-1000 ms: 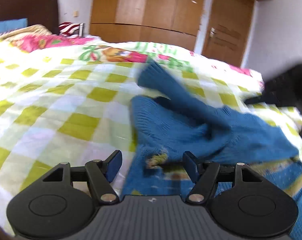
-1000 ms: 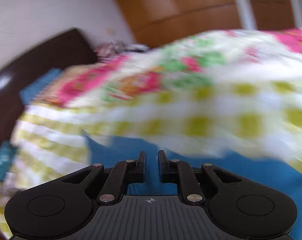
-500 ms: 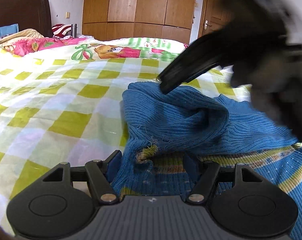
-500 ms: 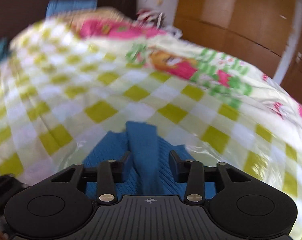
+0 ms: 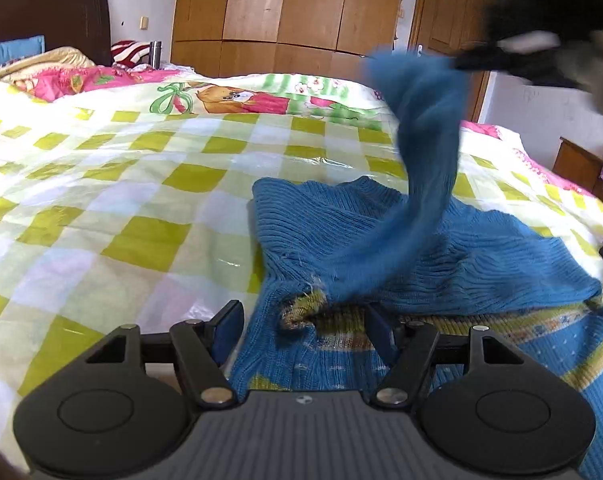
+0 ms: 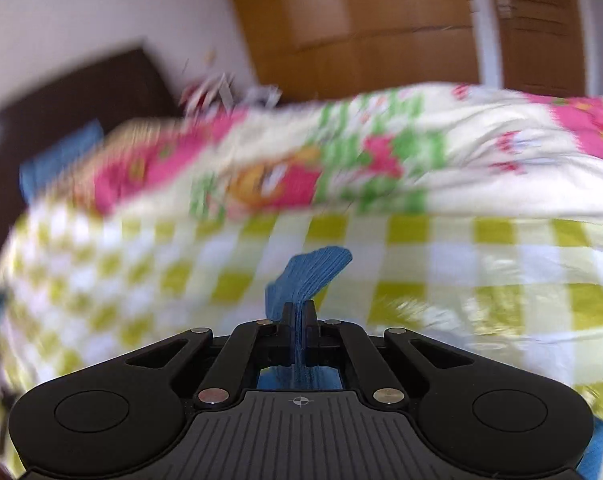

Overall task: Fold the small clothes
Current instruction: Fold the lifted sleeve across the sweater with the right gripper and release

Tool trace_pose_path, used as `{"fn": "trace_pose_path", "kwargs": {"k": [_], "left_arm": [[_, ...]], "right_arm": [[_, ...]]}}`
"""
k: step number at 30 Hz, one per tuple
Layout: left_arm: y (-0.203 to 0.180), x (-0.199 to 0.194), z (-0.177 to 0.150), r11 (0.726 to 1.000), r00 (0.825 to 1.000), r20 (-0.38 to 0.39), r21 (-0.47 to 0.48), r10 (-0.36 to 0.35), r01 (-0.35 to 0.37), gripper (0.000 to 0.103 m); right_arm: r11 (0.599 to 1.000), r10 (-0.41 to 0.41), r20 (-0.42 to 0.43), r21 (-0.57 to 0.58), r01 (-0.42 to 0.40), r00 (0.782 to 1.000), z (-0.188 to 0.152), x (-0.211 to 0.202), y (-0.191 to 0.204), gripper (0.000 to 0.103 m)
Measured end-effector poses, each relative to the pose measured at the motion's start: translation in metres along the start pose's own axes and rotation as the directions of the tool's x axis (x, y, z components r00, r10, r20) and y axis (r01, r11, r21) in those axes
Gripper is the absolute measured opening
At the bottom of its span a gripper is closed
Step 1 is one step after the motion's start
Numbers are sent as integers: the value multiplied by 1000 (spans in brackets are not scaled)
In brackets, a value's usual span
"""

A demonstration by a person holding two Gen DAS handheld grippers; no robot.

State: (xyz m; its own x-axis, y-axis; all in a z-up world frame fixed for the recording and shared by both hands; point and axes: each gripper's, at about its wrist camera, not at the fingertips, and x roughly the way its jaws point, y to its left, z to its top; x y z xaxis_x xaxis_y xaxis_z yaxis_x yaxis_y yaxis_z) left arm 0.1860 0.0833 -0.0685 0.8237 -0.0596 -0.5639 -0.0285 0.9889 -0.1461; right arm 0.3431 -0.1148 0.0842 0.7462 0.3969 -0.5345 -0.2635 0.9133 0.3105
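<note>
Your right hand-held gripper (image 6: 300,314) is pinching a strip of the blue ribbed knit sweater (image 5: 441,240), its two fingers pressed together on the fabric with a flap of it sticking up just beyond the tips; from the left wrist view that gripper shows only as a dark blur at the upper right, and the sweater's long blue sleeve (image 5: 425,140) hangs lifted from it, well above the bed, curving down to the garment's body; the right wrist picture is heavily smeared, so little else there can be read. Your left hand-held gripper (image 5: 303,322) is spread wide, its fingers either side of the sweater's near part, where a striped yellow and multicoloured band (image 5: 521,328) runs across the knit; whether the fingers touch the fabric you cannot tell. The sweater's body lies rumpled on the bed's yellow-green and white checked quilt (image 5: 141,208), right of centre; behind stand a dark wooden headboard (image 5: 49,16), a blue pillow (image 5: 9,50) and a brown wooden wardrobe (image 5: 285,12).
</note>
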Motion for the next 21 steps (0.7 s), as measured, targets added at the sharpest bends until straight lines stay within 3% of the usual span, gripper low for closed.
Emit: {"fn": "trace_pose_path", "kwargs": {"k": [3, 5, 8, 11, 13, 18, 21], "left_arm": [[-10, 0, -2, 998, 1000, 5, 51, 22, -22, 80], [-17, 0, -5, 996, 999, 6, 85, 41, -41, 80], [-24, 3, -7, 990, 998, 3, 124, 70, -70, 81], [-29, 3, -8, 984, 995, 6, 146, 102, -102, 83], [-32, 3, -6, 980, 991, 13, 147, 137, -137, 83], [-27, 10, 1, 961, 969, 5, 122, 248, -246, 84], [-25, 12, 3, 950, 957, 13, 115, 291, -290, 84]], "right_arm": [[991, -114, 34, 76, 111, 993, -25, -36, -53, 0], [973, -190, -22, 131, 191, 982, -56, -40, -91, 0], [947, -219, -120, 211, 241, 968, -103, -38, -130, 1], [932, -183, -115, 295, 209, 976, -125, -40, -145, 2], [925, -167, -71, 334, 182, 983, -124, -48, -149, 12], [931, -139, -39, 335, 144, 990, -110, -46, -156, 16], [903, -115, -59, 409, 129, 992, -111, -35, -163, 21]]}}
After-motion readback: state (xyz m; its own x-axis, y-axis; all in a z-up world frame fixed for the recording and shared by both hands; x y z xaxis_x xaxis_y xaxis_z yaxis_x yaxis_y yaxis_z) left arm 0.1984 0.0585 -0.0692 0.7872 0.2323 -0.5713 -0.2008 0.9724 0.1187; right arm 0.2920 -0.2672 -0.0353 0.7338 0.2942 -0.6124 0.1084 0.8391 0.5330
